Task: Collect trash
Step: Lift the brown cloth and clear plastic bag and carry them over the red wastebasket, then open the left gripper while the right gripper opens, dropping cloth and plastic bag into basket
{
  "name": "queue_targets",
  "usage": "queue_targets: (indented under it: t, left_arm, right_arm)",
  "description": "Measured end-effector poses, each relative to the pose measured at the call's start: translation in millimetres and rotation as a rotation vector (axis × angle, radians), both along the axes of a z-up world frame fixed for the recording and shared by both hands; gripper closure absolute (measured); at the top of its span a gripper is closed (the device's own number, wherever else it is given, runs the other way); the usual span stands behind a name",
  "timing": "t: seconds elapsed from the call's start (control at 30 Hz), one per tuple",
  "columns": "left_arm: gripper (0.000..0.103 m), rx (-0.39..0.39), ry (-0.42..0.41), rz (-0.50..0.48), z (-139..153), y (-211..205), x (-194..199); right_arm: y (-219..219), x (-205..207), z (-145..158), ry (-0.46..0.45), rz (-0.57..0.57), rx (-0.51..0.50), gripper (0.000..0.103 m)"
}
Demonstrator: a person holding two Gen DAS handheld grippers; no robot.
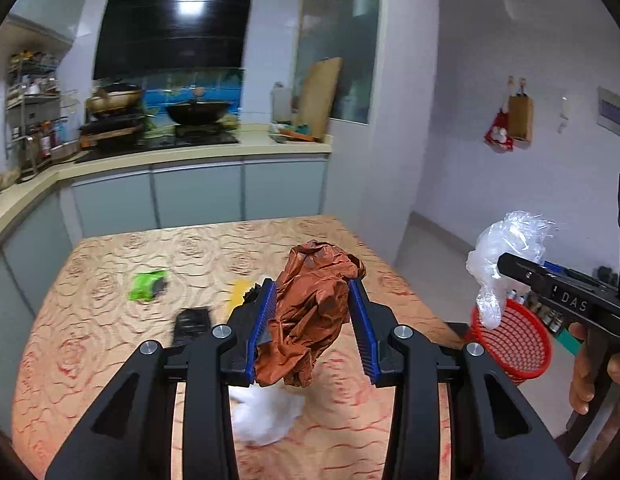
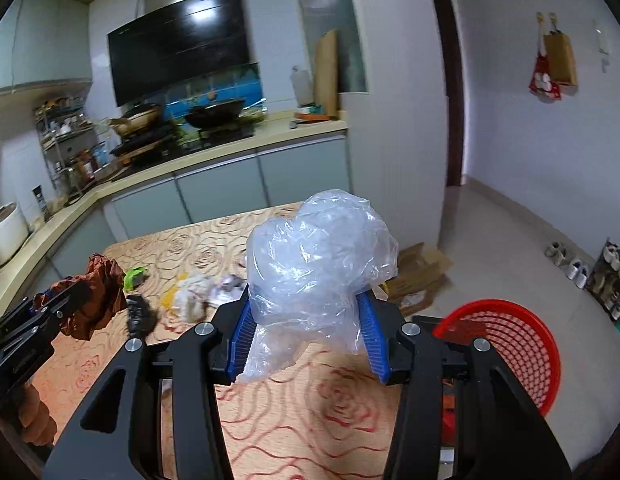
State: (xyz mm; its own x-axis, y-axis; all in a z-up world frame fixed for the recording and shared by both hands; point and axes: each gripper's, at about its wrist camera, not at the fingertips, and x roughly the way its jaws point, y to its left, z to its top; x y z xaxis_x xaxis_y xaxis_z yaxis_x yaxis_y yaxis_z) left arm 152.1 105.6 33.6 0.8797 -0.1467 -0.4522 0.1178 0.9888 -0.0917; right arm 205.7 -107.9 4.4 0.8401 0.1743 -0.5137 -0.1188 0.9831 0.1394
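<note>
My left gripper (image 1: 312,296) is shut on a crumpled brown plastic bag (image 1: 314,304) and holds it above the patterned table (image 1: 110,344). My right gripper (image 2: 308,304) is shut on a crumpled clear plastic bag (image 2: 318,260), raised over the table's right side; that bag also shows in the left wrist view (image 1: 506,256). A red mesh basket (image 2: 506,348) stands on the floor to the right of the table. On the table lie a green wrapper (image 1: 147,285), a black wrapper (image 1: 192,322), a yellow piece (image 1: 240,292) and white crumpled tissue (image 1: 266,416).
A kitchen counter (image 1: 198,152) with woks and a stove runs behind the table. A flattened cardboard box (image 2: 420,272) lies on the floor past the table's far right corner. Shoes (image 2: 578,268) line the right wall.
</note>
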Motion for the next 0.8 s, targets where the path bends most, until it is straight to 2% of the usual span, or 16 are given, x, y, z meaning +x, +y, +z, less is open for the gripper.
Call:
queue_targets:
  t: [0.5,0.8]
  left_arm:
    - [0.067,-0.015,0.044,-0.281,-12,-116,34]
    - [0.067,-0.006,0.126,-0.458,-35,-199,59]
  right_arm:
    - [-108,-16,-25,0.044,-0.235,-0.002,0.057]
    - [-168,-18,-49,0.111,-0.345,0.007,0.057]
